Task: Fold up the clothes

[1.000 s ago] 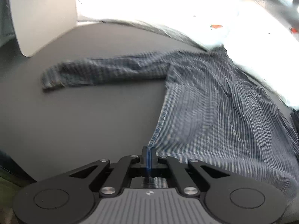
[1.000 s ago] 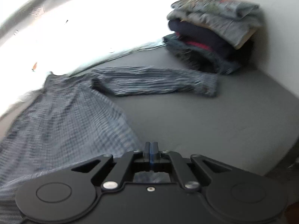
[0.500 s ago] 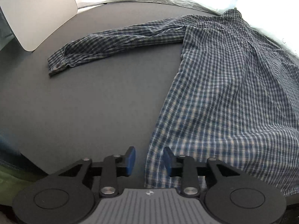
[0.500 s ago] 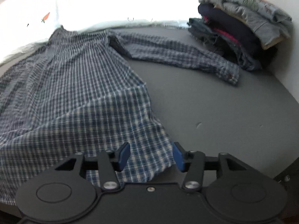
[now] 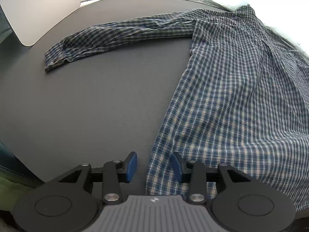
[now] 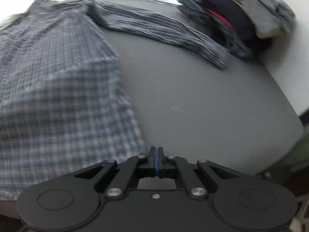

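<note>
Shirt [image 5: 231,100], blue plaid, lies spread on the dark grey table [image 5: 87,100], collar at the far edge, hem toward the cameras, so its long axis runs near to far. Only the left wrist view shows its one sleeve [image 5: 119,32] stretched out leftward and a pale board [image 5: 38,9] beyond. The left gripper [image 5: 154,166] stands wide open, astride the hem's corner, gripping nothing. Only the right wrist view, blurred, shows the other sleeve [image 6: 160,31] reaching rightward to a stack of folded clothes [image 6: 241,13]. The right gripper [image 6: 156,161] is closed, seemingly empty, beside the hem.
</note>
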The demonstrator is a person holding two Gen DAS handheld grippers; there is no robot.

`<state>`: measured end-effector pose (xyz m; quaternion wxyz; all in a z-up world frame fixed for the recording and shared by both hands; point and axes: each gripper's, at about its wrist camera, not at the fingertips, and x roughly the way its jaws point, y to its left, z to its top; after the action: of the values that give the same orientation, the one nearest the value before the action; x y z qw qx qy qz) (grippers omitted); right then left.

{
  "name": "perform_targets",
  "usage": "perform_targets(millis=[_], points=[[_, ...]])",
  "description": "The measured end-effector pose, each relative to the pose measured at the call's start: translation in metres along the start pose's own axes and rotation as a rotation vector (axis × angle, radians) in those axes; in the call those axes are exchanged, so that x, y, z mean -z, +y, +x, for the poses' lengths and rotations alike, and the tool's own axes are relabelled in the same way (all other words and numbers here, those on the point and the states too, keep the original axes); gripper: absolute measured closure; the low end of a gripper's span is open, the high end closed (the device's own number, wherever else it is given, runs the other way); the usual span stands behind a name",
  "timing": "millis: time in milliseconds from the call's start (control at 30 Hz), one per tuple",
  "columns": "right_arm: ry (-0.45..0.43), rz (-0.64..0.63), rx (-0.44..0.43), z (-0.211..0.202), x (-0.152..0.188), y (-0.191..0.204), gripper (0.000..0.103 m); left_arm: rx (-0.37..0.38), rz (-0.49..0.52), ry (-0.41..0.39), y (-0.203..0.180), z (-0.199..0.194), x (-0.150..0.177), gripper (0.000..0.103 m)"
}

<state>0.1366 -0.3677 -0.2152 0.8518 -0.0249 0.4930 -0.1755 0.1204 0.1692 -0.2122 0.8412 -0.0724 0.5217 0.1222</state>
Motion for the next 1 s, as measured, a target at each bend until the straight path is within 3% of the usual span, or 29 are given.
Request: perform_targets(millis=[67, 267, 333, 533, 767, 833, 867, 900, 933, 1000], points=[[-0.038, 0.004, -0.028, -0.004, -0.003, -0.001, 0.100, -0.008, 0.004, -0.001, -0.002, 0.000, -0.002, 0.058], [-0.149, 0.045, -0.070, 0.004, -0.037, 0.001, 0.078, -0.027, -0.014, -0.068, -0.019, -0.009, -0.017, 0.058], [-0.181, 0.099, -0.093, 0.012, -0.053, -0.007, 0.069, -0.041, -0.024, -0.102, -0.031, -0.014, -0.026, 0.054], [-0.200, 0.408, -0.196, 0.057, -0.098, -0.056, 0.060, -0.019, -0.067, -0.121, -0.083, -0.012, -0.051, 0.042], [-0.216, 0.786, -0.234, 0.112, -0.131, -0.112, 0.045, -0.019, -0.041, -0.057, -0.163, 0.025, -0.061, 0.040], [-0.212, 0.873, -0.227, 0.128, -0.142, -0.126, 0.046, -0.012, -0.057, -0.045, -0.179, 0.032, -0.064, 0.040], [-0.197, 0.870, -0.187, 0.135, -0.148, -0.130, 0.055, -0.010, -0.068, -0.040, -0.184, 0.034, -0.066, 0.040], [-0.191, 0.854, -0.149, 0.140, -0.153, -0.134, 0.079, -0.009, -0.078, -0.037, -0.188, 0.036, -0.068, 0.040], [-0.193, 0.838, -0.125, 0.144, -0.158, -0.138, 0.091, -0.008, -0.089, -0.034, -0.192, 0.038, -0.070, 0.040], [-0.205, 0.841, -0.107, 0.150, -0.163, -0.151, 0.099, -0.019, -0.084, -0.036, -0.199, 0.039, -0.074, 0.040]])
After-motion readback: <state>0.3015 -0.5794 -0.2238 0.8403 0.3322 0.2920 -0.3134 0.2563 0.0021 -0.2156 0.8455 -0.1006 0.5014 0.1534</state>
